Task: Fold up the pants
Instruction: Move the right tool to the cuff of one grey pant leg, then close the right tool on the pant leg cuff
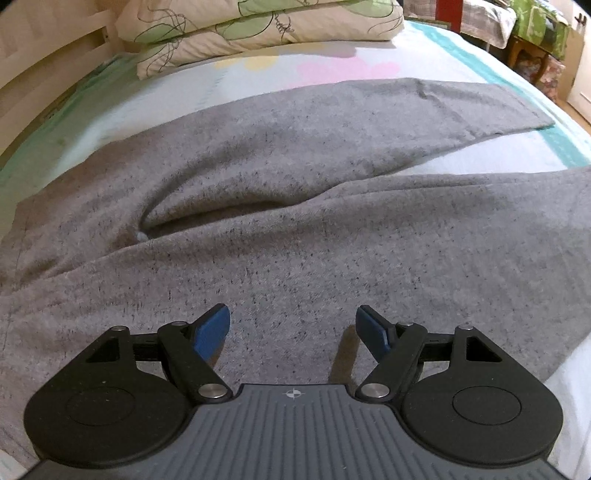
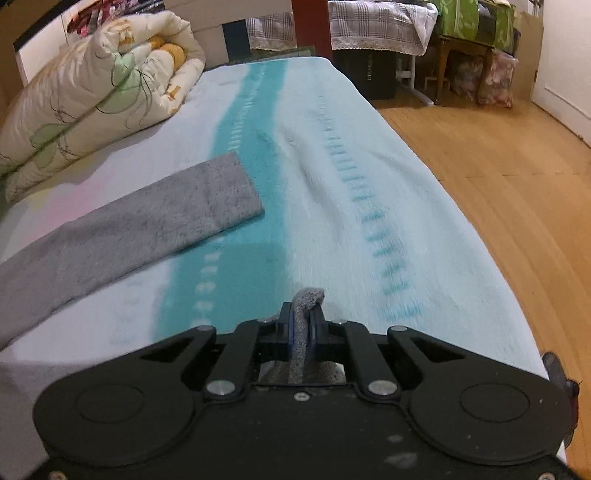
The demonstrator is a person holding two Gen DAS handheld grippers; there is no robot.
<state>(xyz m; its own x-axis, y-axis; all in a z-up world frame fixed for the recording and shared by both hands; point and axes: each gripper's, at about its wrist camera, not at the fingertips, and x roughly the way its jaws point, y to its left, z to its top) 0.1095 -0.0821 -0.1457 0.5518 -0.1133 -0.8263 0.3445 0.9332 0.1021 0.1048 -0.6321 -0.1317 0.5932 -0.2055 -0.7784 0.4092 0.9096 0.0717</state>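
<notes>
Grey pants [image 1: 295, 221] lie spread on the bed, both legs reaching to the right with a gap between them. My left gripper [image 1: 293, 326] is open, its blue fingertips [image 1: 212, 326] just above the near leg's fabric, holding nothing. My right gripper [image 2: 304, 314] is shut on a pinch of the grey pants fabric [image 2: 308, 299], which pokes up between the jaws above the bedsheet. The far leg [image 2: 147, 225] lies flat to its left, its hem near the teal stripe.
The bed has a white and teal sheet [image 2: 332, 184]. A folded floral quilt [image 1: 258, 33] lies at the far side and also shows in the right wrist view [image 2: 92, 107]. The bed edge drops to a wooden floor [image 2: 498, 177] on the right, with furniture beyond.
</notes>
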